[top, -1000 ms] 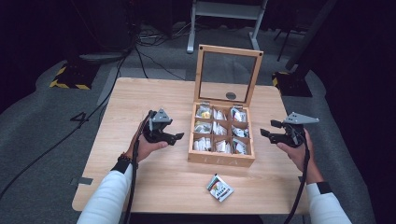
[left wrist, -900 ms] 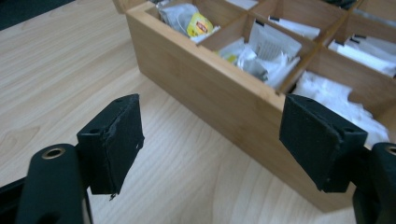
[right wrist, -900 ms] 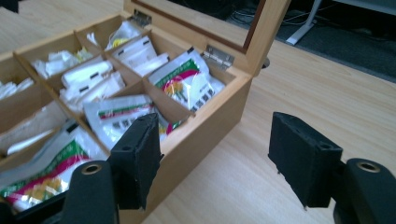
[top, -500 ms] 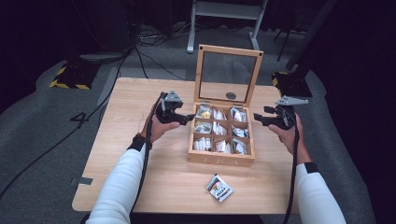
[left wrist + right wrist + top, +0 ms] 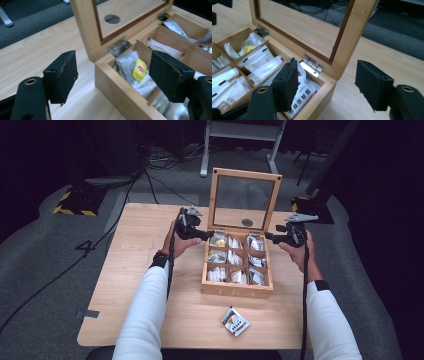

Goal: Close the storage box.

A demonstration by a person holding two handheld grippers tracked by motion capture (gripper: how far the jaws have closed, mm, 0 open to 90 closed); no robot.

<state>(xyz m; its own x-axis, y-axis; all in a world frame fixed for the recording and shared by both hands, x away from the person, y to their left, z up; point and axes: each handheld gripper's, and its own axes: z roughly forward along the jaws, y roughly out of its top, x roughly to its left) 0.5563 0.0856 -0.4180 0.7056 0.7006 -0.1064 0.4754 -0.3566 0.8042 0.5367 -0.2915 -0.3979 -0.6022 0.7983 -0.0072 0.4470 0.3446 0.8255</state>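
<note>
From the high view, both our hands have moved up the table since a second ago and now flank the back corners of the wooden box [image 5: 238,291], which sits right of the table's middle with its glass lid [image 5: 244,200] standing upright. Our left gripper [image 5: 202,234] points right at the box's back-left corner, wrist bent inward, forearm running diagonally from the bottom edge. Our right gripper [image 5: 270,237] points left at the back-right corner, its hand just beside the box's right wall. A lone tea packet [image 5: 235,321] lies near the front table [image 5: 130,270] edge, well apart from the box. Bare tabletop stretches wide to the left; on the right the table's edge is near our right hand.

In the left gripper view, the jaws stand apart, having just closed slightly, with nothing pressed between the pads [image 5: 62,75]. They straddle the box's corner: one pad over bare table, the other over the back compartment holding a yellow-labelled tea bag [image 5: 138,70]. The lid's frame rises just past the corner.

In the right gripper view, the jaws stand wide apart and hold nothing. One pad [image 5: 287,82] hangs over the back compartment's packets, the other over bare table outside the wall, with the lid's post and hinge [image 5: 312,65] between them.
</note>
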